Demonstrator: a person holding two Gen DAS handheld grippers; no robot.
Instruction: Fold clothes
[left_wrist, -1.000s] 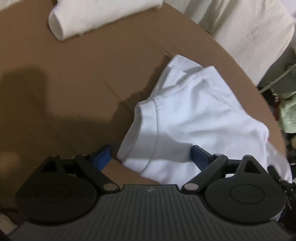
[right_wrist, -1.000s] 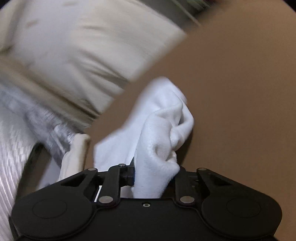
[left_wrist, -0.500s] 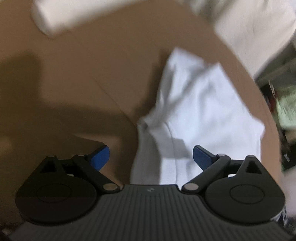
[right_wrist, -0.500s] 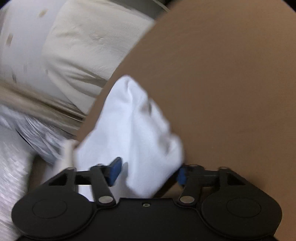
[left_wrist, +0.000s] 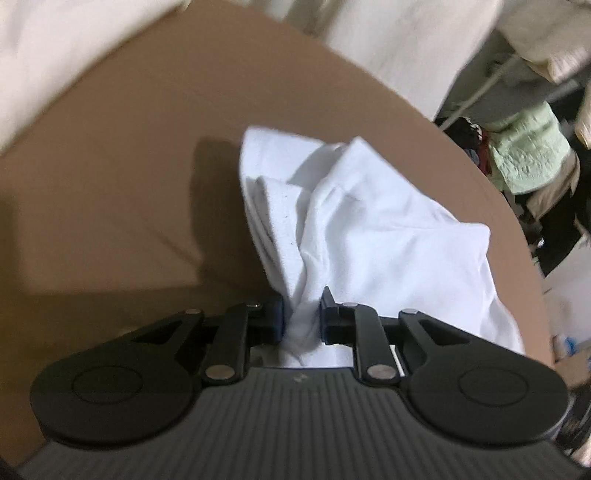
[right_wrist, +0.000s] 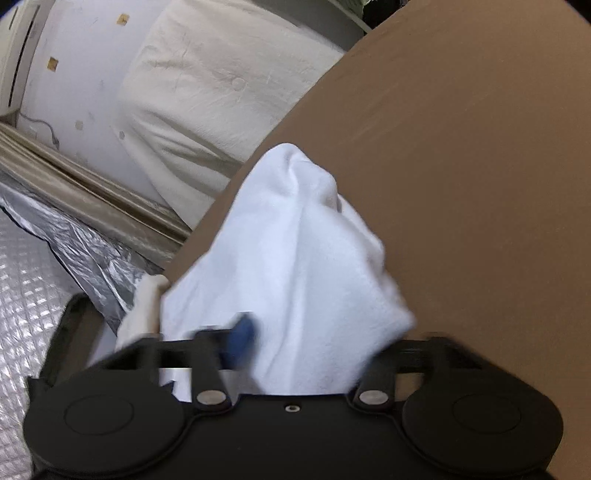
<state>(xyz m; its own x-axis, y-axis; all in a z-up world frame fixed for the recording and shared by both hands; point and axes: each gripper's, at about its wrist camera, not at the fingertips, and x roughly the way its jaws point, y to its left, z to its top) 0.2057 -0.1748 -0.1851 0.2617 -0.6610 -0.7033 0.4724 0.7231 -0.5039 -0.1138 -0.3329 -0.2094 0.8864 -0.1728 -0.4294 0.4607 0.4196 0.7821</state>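
A crumpled white T-shirt lies on the brown cardboard tabletop, near its far right edge. My left gripper is shut on a bunched fold at the shirt's near edge, with cloth squeezed between the blue pads. In the right wrist view the same T-shirt rises in a peak over the tabletop. My right gripper stands open around the shirt's near end. Its left blue pad shows, blurred. Cloth hides the right fingertip.
Cream bedding lies beyond the table's edge, and silver foil sheeting sits lower left in the right wrist view. A pale green cloth and dark clutter sit off the table's right side. White fabric fills the far left.
My left gripper, open a moment ago, has shut on the shirt's near fold. My right gripper, shut on the shirt one second ago, has let go and stays open.
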